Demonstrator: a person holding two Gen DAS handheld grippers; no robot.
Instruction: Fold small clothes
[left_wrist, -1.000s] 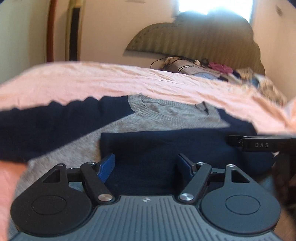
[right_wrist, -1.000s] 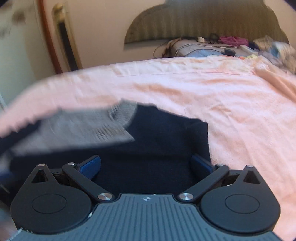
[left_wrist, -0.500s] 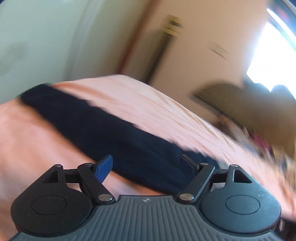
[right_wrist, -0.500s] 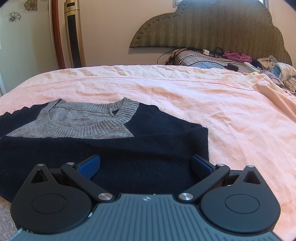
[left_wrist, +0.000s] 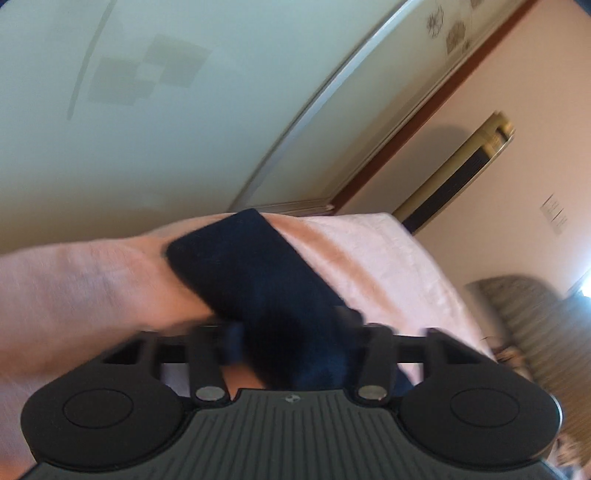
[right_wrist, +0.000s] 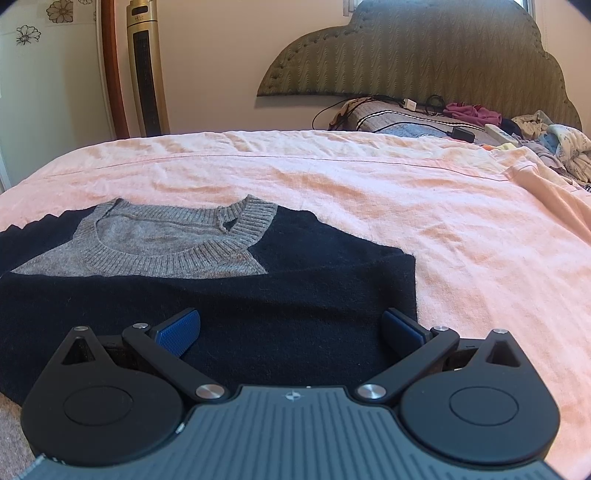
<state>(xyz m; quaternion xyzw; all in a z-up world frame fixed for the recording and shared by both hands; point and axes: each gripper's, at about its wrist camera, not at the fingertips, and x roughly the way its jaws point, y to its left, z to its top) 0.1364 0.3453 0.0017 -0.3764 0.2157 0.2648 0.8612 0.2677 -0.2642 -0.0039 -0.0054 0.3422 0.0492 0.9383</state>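
Pink bedsheet (right_wrist: 369, 177) under the navy-and-grey sweater (right_wrist: 229, 291), partly folded. Left gripper (left_wrist: 291, 343) closing on the outstretched sleeve (left_wrist: 251, 273), blurred. Right gripper (right_wrist: 291, 332) gaping, empty. Risk: shallow pinch, sleeve slipping mid-fold.

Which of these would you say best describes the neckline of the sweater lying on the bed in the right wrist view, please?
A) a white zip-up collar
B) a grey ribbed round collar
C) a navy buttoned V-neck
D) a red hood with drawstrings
B: the sweater spread on the pink bedspread has a grey ribbed round collar set in a grey panel, with navy fabric around it; no zip, hood or buttons show.
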